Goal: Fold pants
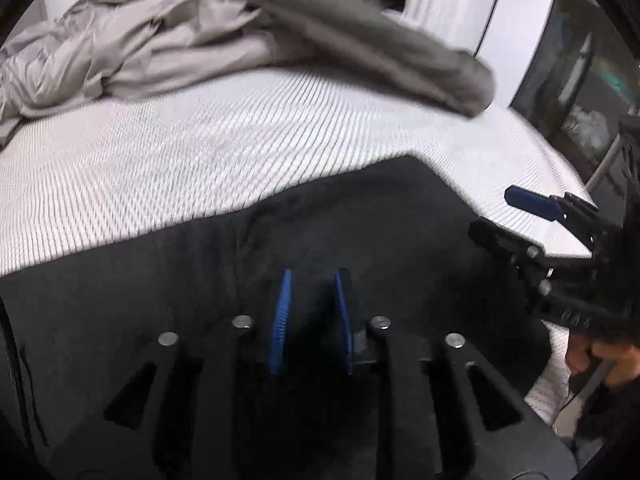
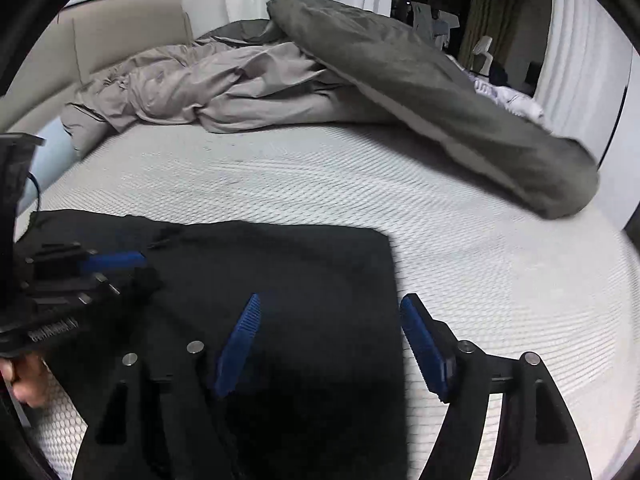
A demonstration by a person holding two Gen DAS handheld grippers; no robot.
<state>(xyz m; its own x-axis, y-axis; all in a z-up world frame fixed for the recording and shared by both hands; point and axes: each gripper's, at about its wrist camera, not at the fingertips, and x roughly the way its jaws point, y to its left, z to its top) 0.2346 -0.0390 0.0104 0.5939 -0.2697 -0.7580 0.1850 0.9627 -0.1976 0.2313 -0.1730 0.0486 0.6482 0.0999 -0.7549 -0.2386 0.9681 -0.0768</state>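
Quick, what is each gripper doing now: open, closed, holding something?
Left gripper: narrowly open over the black pants, gripping nothing visibly.
Right gripper: wide open, empty, straddling the pants' edge.

Pants (image 2: 280, 280) flat on mattress (image 2: 480, 280) before you; L gripper (image 1: 310, 276) over them, R gripper (image 2: 332, 304) straddles their right edge; duvet (image 2: 224, 88) behind

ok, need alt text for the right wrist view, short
The right hand-held gripper is open above the right edge of black pants lying flat on a white textured mattress. The left hand-held gripper reaches in at far left; a crumpled grey duvet lies behind.
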